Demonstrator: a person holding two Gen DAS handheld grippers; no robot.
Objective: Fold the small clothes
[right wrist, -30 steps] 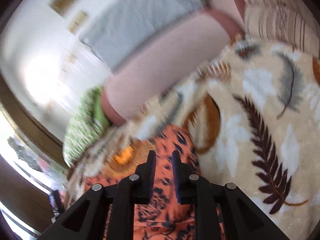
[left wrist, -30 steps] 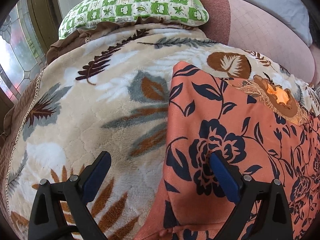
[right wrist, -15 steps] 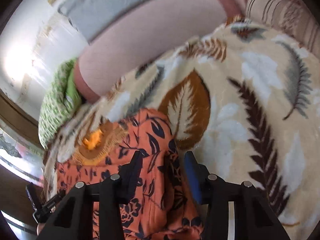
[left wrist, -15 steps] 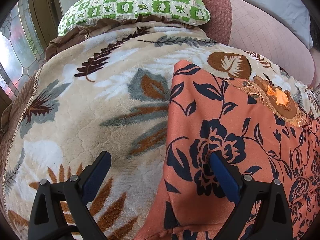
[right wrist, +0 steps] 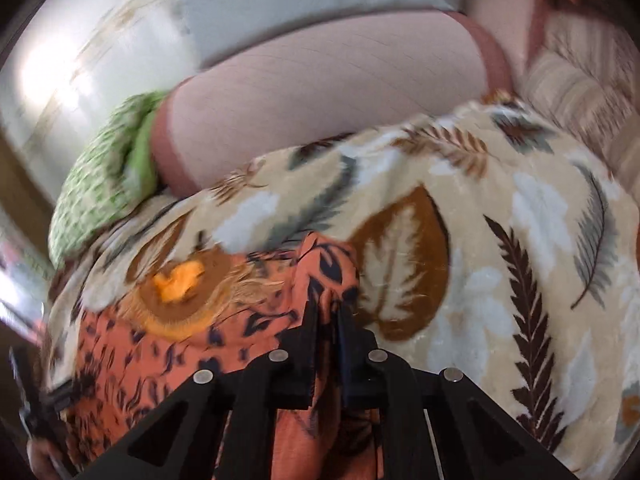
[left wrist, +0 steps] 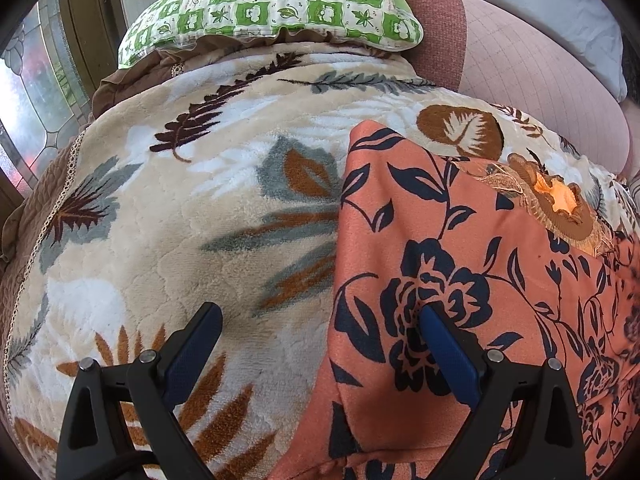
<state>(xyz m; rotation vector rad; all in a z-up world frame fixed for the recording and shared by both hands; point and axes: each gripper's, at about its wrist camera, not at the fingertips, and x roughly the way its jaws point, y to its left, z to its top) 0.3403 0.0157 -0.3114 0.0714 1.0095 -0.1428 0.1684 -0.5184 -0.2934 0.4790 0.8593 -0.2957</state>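
A big fleece blanket (left wrist: 168, 216) with a leaf pattern covers the bed and serves as the folding surface. At its far edge lie a green checked pillow (left wrist: 272, 4) and a pink cushion (left wrist: 532, 64), out of the way of the work.

The orange garment (left wrist: 460, 248) with dark blue flowers lies on the right part of the blanket, near the person. In the left view it is mostly flat, with a straight left edge that looks like a fold line. A brown embroidered patch (left wrist: 560, 208) with a bright orange centre lies at its far right side.

The left tongs (left wrist: 320, 356) are wide apart and hold nothing. One finger is over the bare blanket and the other over the cloth, so they straddle the left edge, probably to keep it in place or to take it.

The right tongs (right wrist: 328, 320) are together and clamped on a bunched part of the garment. This view is blurred. The cloth rises into a ridge between the fingers, so I judge this side is being lifted to fold over.
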